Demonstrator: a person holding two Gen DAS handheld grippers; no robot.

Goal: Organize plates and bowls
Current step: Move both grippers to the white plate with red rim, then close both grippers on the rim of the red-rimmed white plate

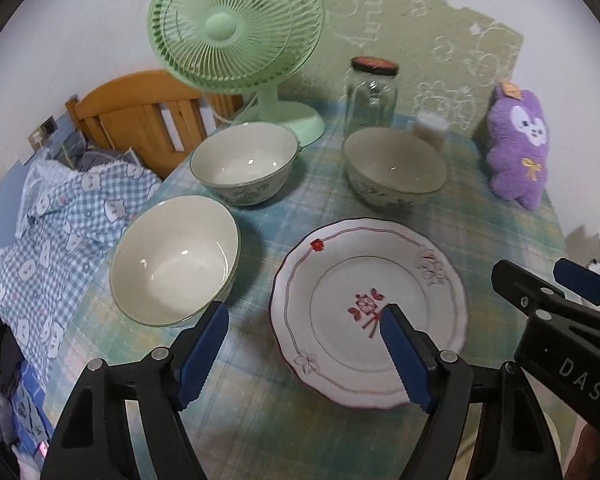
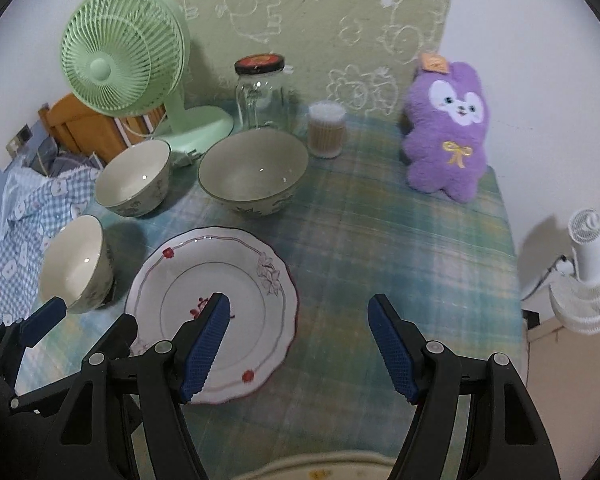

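Observation:
A white scalloped plate (image 1: 364, 312) with red flower marks lies on the plaid tablecloth; it also shows in the right wrist view (image 2: 236, 280). Three cream bowls stand around it: a near-left bowl (image 1: 176, 260), a far-left bowl (image 1: 244, 162) and a far-right bowl (image 1: 396, 170). In the right wrist view they are the near-left bowl (image 2: 76, 264), the far-left bowl (image 2: 134, 176) and the middle bowl (image 2: 254, 170). My left gripper (image 1: 300, 320) is open and empty above the plate's left edge. My right gripper (image 2: 300, 308) is open and empty over the plate's right edge.
A green fan (image 1: 236, 24), a glass jar (image 1: 372, 92), a cotton-swab cup (image 2: 326, 130) and a purple plush rabbit (image 2: 446, 128) stand at the back of the table. A wooden chair (image 1: 140, 116) and checked cloth (image 1: 60, 216) are left. A white fan (image 2: 588, 276) stands right.

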